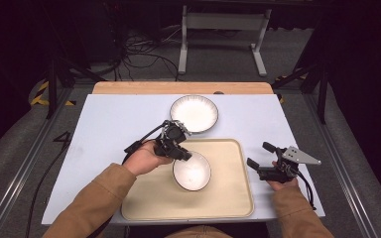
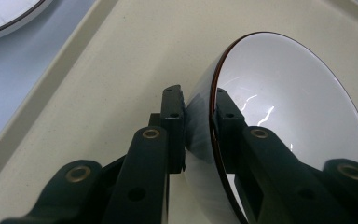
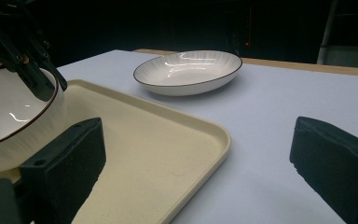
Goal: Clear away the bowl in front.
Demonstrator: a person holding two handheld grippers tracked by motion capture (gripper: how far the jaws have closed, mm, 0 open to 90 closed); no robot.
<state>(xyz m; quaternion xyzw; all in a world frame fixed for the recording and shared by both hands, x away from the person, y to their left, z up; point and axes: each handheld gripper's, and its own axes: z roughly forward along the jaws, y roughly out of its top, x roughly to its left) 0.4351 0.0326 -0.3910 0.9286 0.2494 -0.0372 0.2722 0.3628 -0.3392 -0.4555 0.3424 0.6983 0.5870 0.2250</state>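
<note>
A: Where is the bowl (image 1: pixel 192 171) right now?

B: Over the cream tray (image 1: pixel 228 198), toward its upper left part. The left gripper (image 1: pixel 186 154) has it by the rim. In the left gripper view one jaw sits inside the bowl (image 2: pixel 284 102) and the other against its outer wall, clamped tight on the edge.

A: Is the bowl flat on the tray?

B: It looks tilted, the gripped edge higher. I cannot tell whether its base touches the tray (image 2: pixel 98 84).

A: And the right gripper (image 1: pixel 260 158)?

B: Off the tray's right edge, above the pale blue table (image 1: pixel 109 129), jaws spread wide with nothing between them. Its own view shows the two black pads (image 3: pixel 65 158) well apart, with the tray corner (image 3: pixel 182 140) between them and the bowl (image 3: pixel 9 116) at the left.

A: Anything else on the table?

B: A larger white plate (image 1: pixel 194 113) with a dark rim, beyond the tray, just past the left gripper. It sits directly on the table (image 3: pixel 270 107), apart from the tray.
</note>
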